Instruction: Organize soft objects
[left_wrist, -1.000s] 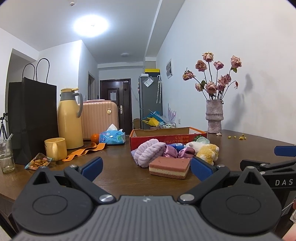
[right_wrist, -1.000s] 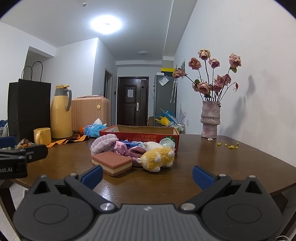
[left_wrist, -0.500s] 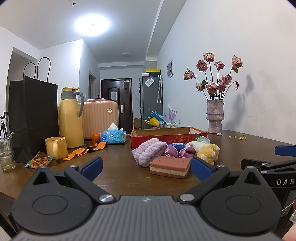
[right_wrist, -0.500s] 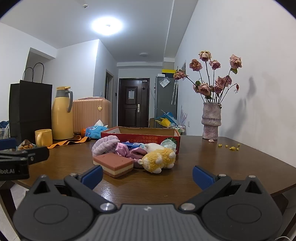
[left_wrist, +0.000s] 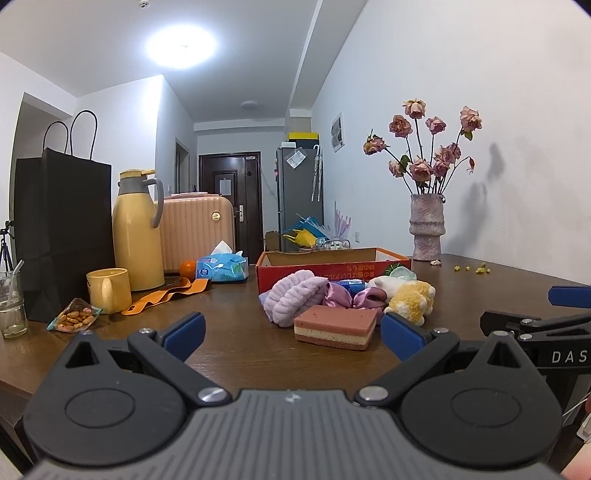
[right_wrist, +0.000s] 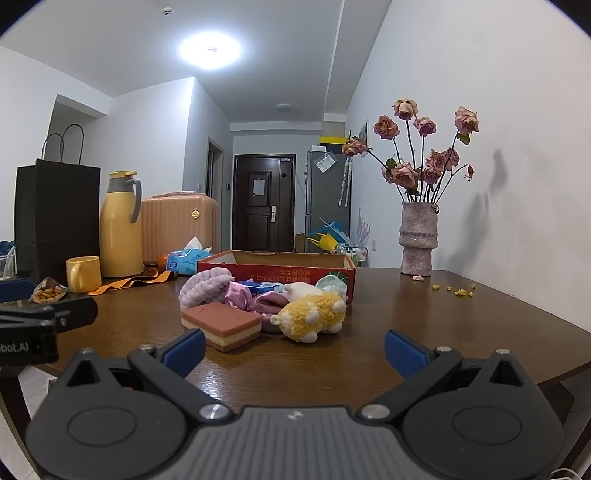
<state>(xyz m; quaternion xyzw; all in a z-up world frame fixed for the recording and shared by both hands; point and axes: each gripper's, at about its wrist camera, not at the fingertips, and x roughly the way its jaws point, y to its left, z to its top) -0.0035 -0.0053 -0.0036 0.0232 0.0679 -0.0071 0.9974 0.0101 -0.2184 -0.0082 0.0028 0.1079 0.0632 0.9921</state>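
Far left on the wooden table (left_wrist: 236, 354): black paper bag (left_wrist: 62, 236), glass (left_wrist: 11, 306) at its foot, open snack packet (left_wrist: 74, 318), yellow mug (left_wrist: 109, 290), tall yellow thermos jug (left_wrist: 137, 230) behind the mug, orange strap (left_wrist: 166, 295) laid flat beside them. Further back: peach suitcase (left_wrist: 197, 230), an orange (left_wrist: 188, 268), blue tissue pack (left_wrist: 221, 266). Centre: red cardboard box (left_wrist: 332, 268), open-topped, with the soft objects heaped just in front of its near wall, none seen inside it. Within the heap, left to right: lilac plush headband (left_wrist: 295, 301), pink-and-cream layered sponge (left_wrist: 337, 325) nearest the cameras, pink satin scrunchies (left_wrist: 351, 297) behind the sponge, yellow plush toy (left_wrist: 412, 300) touching the scrunchies, a white soft item (left_wrist: 382, 282) behind the toy. Right: textured vase (left_wrist: 426, 227) of dried roses near the wall, small yellow bits (left_wrist: 476, 269) scattered on the tabletop. Left gripper (left_wrist: 291, 332) held low at the near table edge, jaws spread wide, nothing between them, aimed at the sponge and well short of it. Right gripper (right_wrist: 293, 350) likewise spread wide and empty, pointed at the sponge and plush toy, apart from both; also glimpsed at the right margin of the left wrist view.
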